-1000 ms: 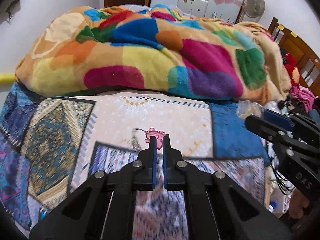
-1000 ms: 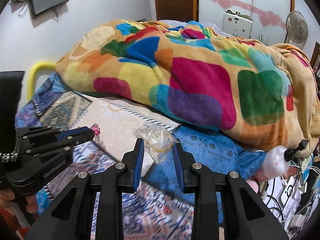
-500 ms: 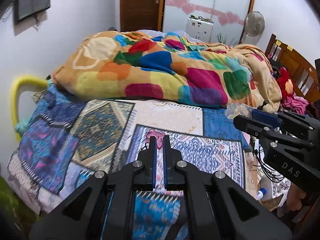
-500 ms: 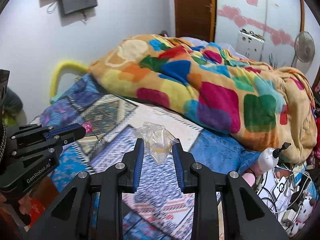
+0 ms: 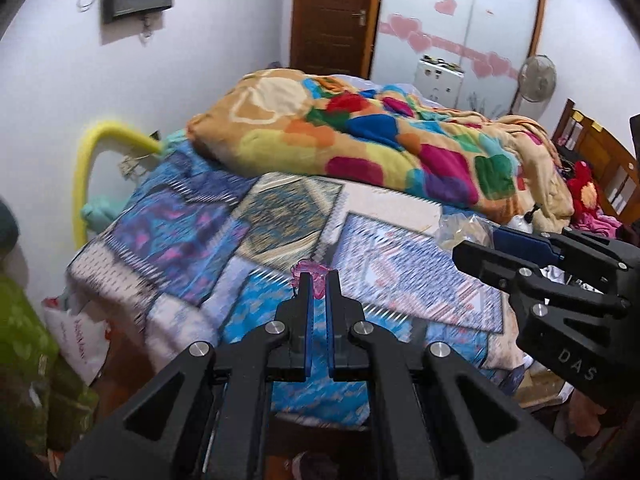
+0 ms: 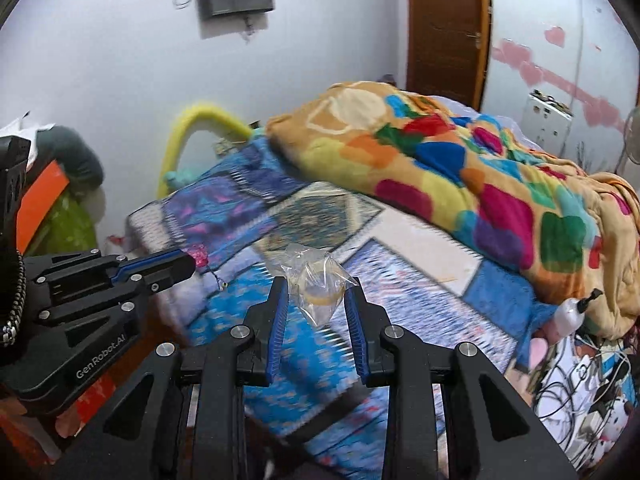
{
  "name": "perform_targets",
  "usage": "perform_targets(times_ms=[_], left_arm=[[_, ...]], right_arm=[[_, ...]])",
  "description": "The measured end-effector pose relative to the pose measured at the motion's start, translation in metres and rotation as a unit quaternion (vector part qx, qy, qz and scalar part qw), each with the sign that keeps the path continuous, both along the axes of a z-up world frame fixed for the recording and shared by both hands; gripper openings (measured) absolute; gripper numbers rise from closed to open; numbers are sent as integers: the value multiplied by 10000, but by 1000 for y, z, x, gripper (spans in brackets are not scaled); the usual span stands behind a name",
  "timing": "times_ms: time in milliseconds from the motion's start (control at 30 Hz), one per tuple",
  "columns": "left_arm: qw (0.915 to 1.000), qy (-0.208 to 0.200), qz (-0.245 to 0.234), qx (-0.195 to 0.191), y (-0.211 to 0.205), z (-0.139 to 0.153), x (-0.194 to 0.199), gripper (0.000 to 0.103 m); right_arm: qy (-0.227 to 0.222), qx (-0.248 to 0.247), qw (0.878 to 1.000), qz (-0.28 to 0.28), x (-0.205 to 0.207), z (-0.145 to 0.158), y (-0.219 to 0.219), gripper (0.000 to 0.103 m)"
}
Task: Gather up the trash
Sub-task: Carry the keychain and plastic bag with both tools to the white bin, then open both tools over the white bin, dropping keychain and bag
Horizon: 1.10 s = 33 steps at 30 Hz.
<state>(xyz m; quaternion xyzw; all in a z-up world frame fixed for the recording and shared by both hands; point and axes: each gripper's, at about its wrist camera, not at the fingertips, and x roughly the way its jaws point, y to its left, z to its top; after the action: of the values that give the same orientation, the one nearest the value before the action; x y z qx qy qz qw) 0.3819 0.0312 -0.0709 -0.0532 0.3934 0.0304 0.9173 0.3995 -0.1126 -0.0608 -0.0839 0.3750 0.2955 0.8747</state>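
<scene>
My left gripper (image 5: 317, 280) is shut on a small pink scrap (image 5: 310, 271) that sticks out above its blue pads, with a thin thread hanging from it in the right wrist view (image 6: 199, 257). My right gripper (image 6: 317, 288) is shut on a crumpled clear plastic bag (image 6: 316, 280) with something yellowish inside. The bag also shows in the left wrist view (image 5: 464, 229). Both grippers hover in the air off the near edge of the patchwork bed cover (image 5: 280, 216), the left one (image 6: 176, 266) to the left of the right one (image 5: 508, 242).
A bright patchwork blanket (image 5: 380, 136) is heaped across the far side of the bed. A yellow foam tube (image 5: 86, 156) curves by the left wall. A white shopping bag (image 5: 78, 334) sits on the floor at the left. Cables and toys (image 6: 584, 368) crowd the right side.
Both grippers have drawn back and up from the bed with their pieces held. The bed looks smaller and farther, and the floor and left wall have come into view.
</scene>
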Motion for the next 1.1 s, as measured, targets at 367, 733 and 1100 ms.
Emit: perform_targets(times_ms=[367, 733, 1100], left_arm=[[9959, 339, 839, -57, 84, -30, -103, 4], [9830, 880, 1553, -421, 150, -87, -169, 4], [9621, 1613, 1993, -927, 183, -170, -192, 4]], right_arm=[[331, -255, 9953, 870, -70, -33, 84, 26], [1063, -798, 9765, 1699, -122, -99, 170, 26], [1989, -1347, 9480, 2086, -125, -176, 241, 26]])
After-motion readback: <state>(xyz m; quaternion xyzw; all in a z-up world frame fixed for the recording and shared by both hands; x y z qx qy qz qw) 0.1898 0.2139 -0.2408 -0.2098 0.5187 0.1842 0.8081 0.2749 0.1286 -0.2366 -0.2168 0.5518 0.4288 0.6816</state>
